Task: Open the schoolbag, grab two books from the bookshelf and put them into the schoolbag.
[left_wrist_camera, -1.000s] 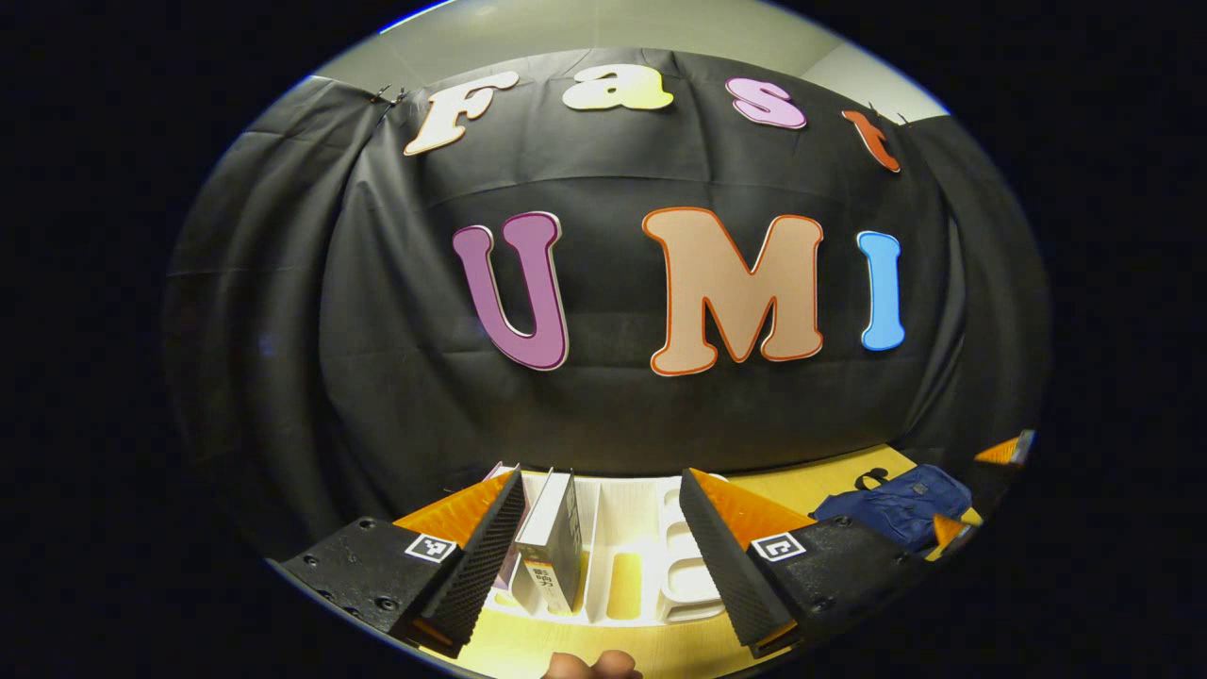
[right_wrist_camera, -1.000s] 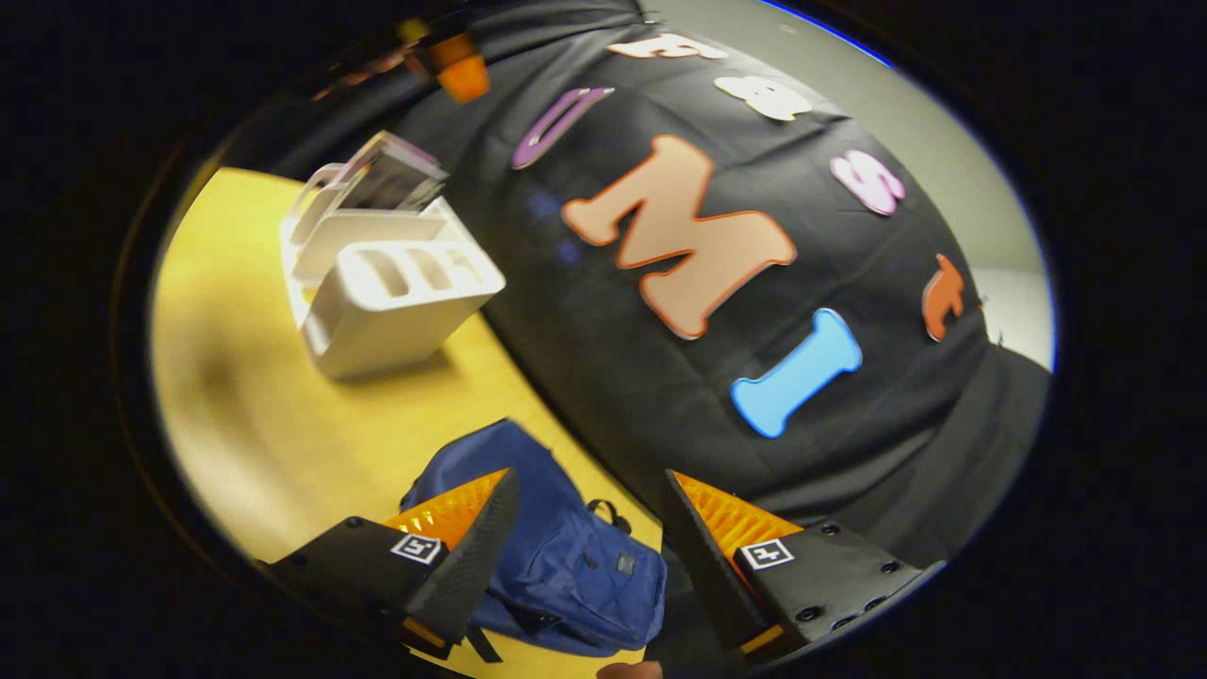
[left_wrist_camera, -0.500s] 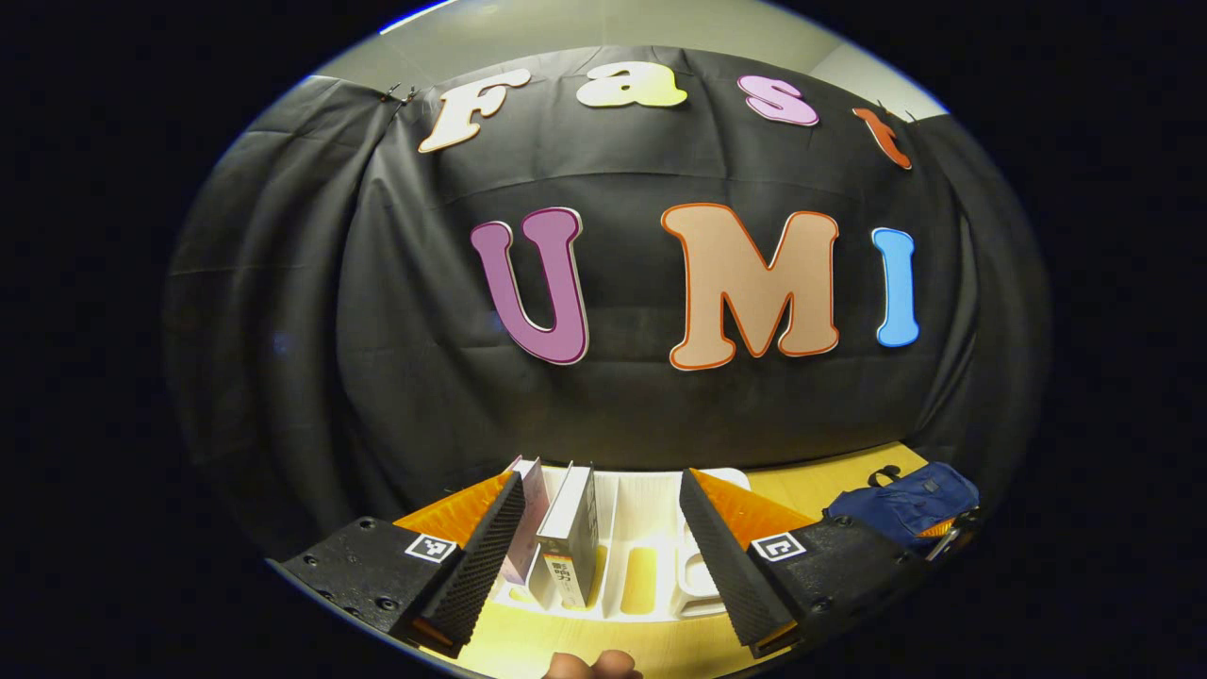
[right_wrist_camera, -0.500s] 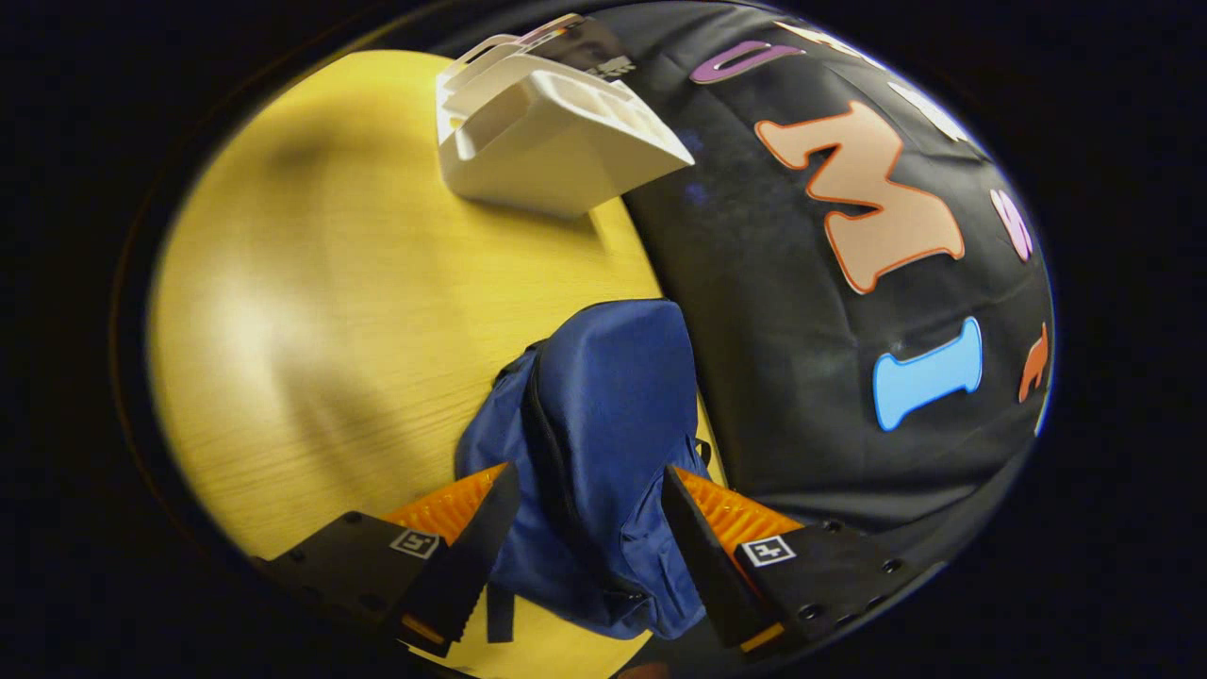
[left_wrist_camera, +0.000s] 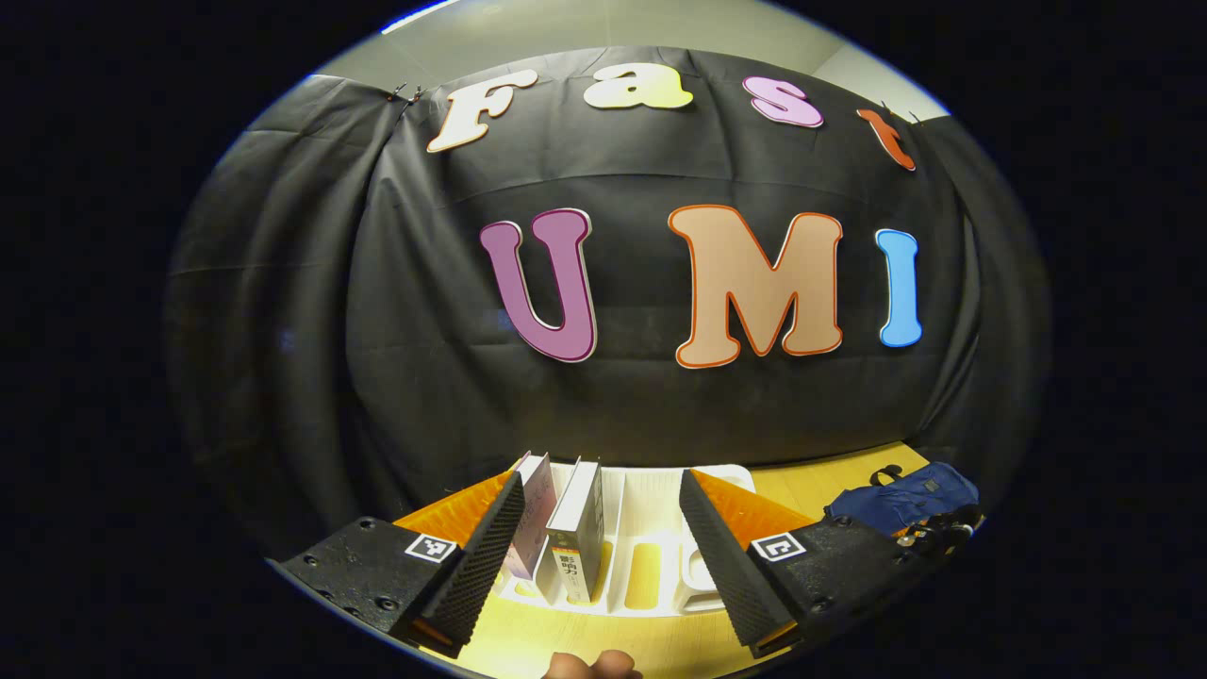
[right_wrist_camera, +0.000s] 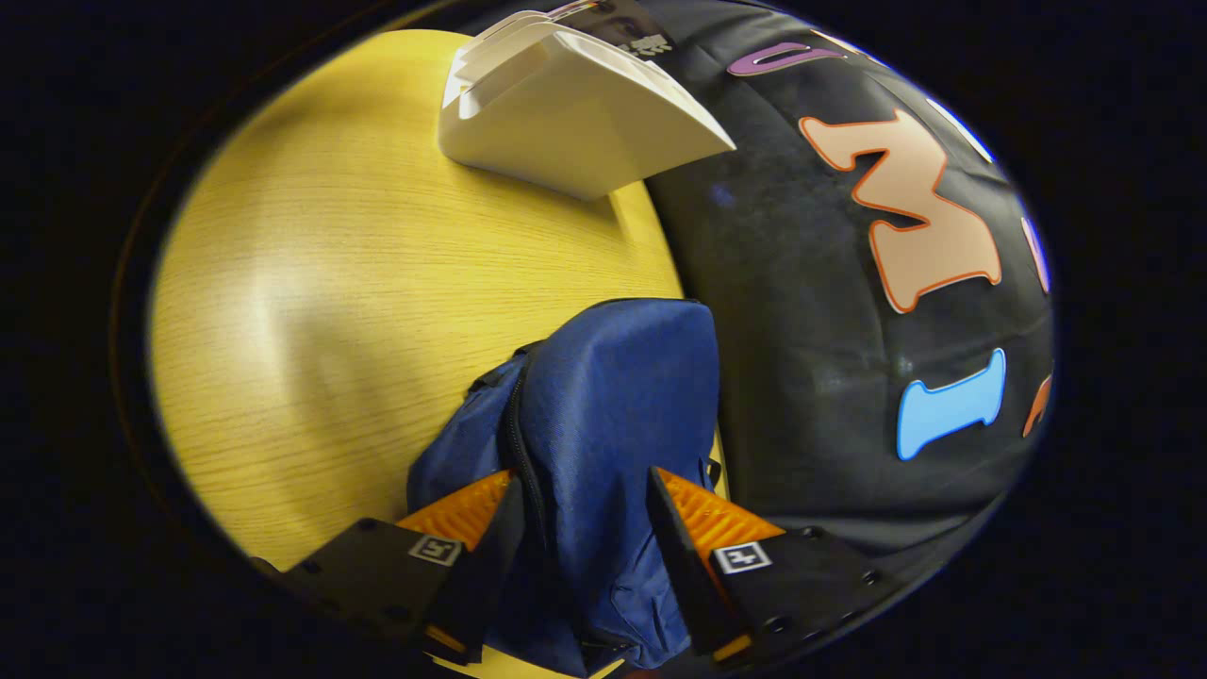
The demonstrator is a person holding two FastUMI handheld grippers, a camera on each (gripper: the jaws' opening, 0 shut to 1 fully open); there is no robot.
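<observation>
The white bookshelf (left_wrist_camera: 651, 528) stands on the table against the booth wall, with a white-spined book (left_wrist_camera: 577, 528) and a pinkish book (left_wrist_camera: 534, 509) upright in its left slots. My left gripper (left_wrist_camera: 602, 477) hovers open in front of the shelf, apart from the books. The blue schoolbag (right_wrist_camera: 613, 396) lies near the wall, its zipper (right_wrist_camera: 517, 443) shut as far as I can see. My right gripper (right_wrist_camera: 585, 477) is open and low over the bag, one finger on each side of the zipper line. The schoolbag (left_wrist_camera: 905, 498) also lies at the far right of the left gripper view.
The yellow wooden table (right_wrist_camera: 311, 283) stretches left of the bag. The bookshelf (right_wrist_camera: 566, 113) stands at the top of the right gripper view, books poking from it. A thumb (left_wrist_camera: 592, 665) shows at the lower edge of the left gripper view.
My right gripper has swung down from above the table onto the schoolbag, and its fingers have drawn slightly closer. The left gripper has drifted a little; the shelf sits more central between its fingers.
</observation>
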